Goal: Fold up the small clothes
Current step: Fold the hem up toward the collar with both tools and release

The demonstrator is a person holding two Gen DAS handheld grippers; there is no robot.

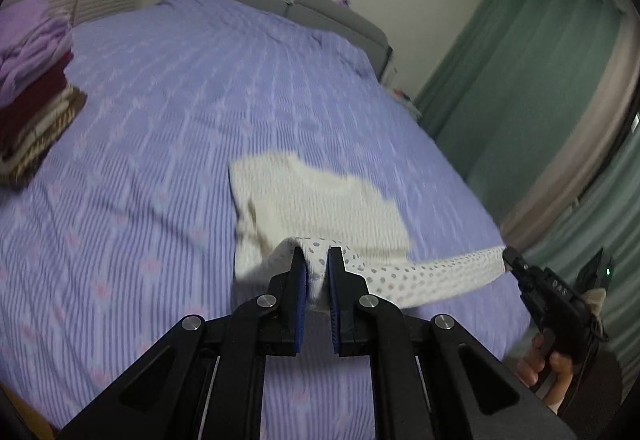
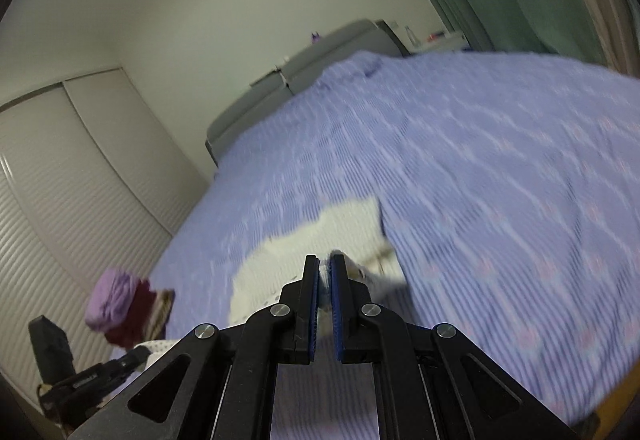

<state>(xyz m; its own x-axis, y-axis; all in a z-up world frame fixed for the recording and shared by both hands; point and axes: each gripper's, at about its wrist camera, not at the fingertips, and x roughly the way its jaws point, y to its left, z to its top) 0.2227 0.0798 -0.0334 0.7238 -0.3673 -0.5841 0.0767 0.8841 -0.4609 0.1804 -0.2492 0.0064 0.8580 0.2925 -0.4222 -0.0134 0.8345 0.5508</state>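
A small white dotted garment (image 1: 316, 204) lies on the purple striped bed (image 1: 160, 112). Its near edge (image 1: 436, 274) is lifted and stretched between both grippers. My left gripper (image 1: 317, 256) is shut on one corner of that edge. My right gripper (image 2: 324, 264) is shut on the other corner; it also shows in the left wrist view (image 1: 510, 256) at the right. The garment (image 2: 320, 240) shows blurred in the right wrist view, and the left gripper (image 2: 138, 354) shows at the lower left holding cloth.
A stack of folded clothes (image 1: 32, 80), lilac, dark red and brown, sits at the bed's left side and shows in the right wrist view (image 2: 128, 306). A grey headboard (image 1: 280, 0) is at the far end. Green curtains (image 1: 540, 80) hang on the right.
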